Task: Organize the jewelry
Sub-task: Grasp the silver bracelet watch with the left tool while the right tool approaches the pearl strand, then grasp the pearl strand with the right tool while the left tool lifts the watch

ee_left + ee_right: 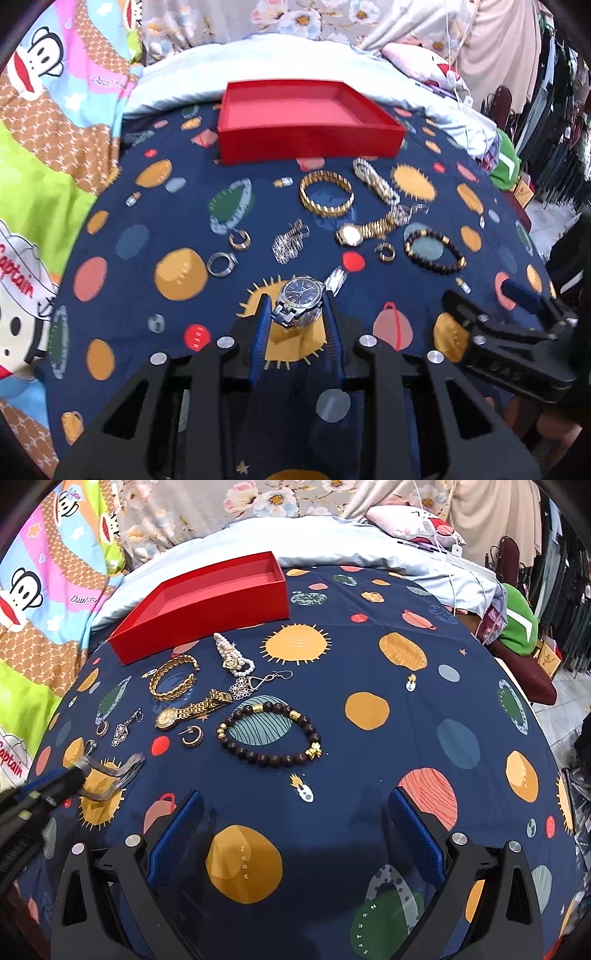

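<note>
Planet-print bedspread (177, 206) | my left gripper (295, 317) pinches steel watch (297, 301), well short of red box (310, 122) | right gripper (295, 834) wide, empty | risk: dangling bracelet, blurred, probably loose, tips watch out.

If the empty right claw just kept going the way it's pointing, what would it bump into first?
Most likely the bare planet-print bedspread just ahead of the right claw, since it points down at the cloth. The dark bead bracelet lies a little beyond and to the left, though depth is hard to judge here.
</note>
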### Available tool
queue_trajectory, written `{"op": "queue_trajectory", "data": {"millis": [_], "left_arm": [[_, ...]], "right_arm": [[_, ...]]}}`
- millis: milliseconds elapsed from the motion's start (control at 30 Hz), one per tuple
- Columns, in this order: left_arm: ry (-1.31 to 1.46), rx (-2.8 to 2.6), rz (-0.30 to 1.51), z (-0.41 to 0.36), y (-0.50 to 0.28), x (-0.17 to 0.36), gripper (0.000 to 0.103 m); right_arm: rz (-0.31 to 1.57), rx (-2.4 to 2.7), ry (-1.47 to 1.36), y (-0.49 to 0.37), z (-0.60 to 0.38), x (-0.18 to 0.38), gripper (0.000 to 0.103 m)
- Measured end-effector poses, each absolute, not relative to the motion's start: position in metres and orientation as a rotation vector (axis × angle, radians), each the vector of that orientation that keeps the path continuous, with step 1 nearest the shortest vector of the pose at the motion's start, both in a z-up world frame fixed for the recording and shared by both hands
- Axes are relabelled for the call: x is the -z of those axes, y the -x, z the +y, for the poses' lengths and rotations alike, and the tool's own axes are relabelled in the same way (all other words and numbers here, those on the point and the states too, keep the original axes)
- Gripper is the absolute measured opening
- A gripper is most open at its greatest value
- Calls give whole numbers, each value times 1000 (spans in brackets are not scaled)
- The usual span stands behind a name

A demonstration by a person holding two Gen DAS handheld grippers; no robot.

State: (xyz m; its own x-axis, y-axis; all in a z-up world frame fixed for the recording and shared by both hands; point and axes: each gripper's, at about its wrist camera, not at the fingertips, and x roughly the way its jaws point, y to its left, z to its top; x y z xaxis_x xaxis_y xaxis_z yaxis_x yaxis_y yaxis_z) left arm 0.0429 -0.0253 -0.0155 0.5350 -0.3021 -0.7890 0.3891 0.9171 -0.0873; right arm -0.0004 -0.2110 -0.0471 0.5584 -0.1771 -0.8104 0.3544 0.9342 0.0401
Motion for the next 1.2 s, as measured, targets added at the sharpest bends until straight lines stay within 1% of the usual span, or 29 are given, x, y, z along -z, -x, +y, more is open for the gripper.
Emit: {"op": "queue_trajectory", "data": {"millis": [200,400,467,533,600,767,833,867,1033,1100,1167,1200], "left_arm": [[-98,371,882,-20,-48,-8,27],[-75,339,891,-16,-61,-10,27],[-68,337,891,-15,-65,-11,27],[-62,330,887,-14,-69,-13,27],[-54,326,883,-13,-73,-15,27],[-36,318,883,-10,-84,-16,27],[-32,312,886,-9,-88,-16,27],[-31,311,886,-9,-90,-16,27],[-25,311,886,-10,-98,-15,27],[-21,311,887,-10,-101,-15,27],[-19,312,886,-10,-102,-16,27],[-17,314,885,-10,-103,-17,27]], "right_arm": [[927,295,-198,-9,-215,46,98],[901,250,-208,-34,-221,33,89],[894,228,-208,-49,-222,30,84],[896,202,-213,-66,-223,30,77],[898,172,-222,-81,-223,30,71],[904,142,-165,-119,-215,34,58],[913,140,-158,-129,-214,38,50],[919,140,-157,-133,-214,40,49],[954,133,-177,-147,-219,51,32],[950,130,-175,-148,-218,52,29],[952,130,-162,-148,-218,53,22],[952,129,-163,-147,-218,53,17]]}}
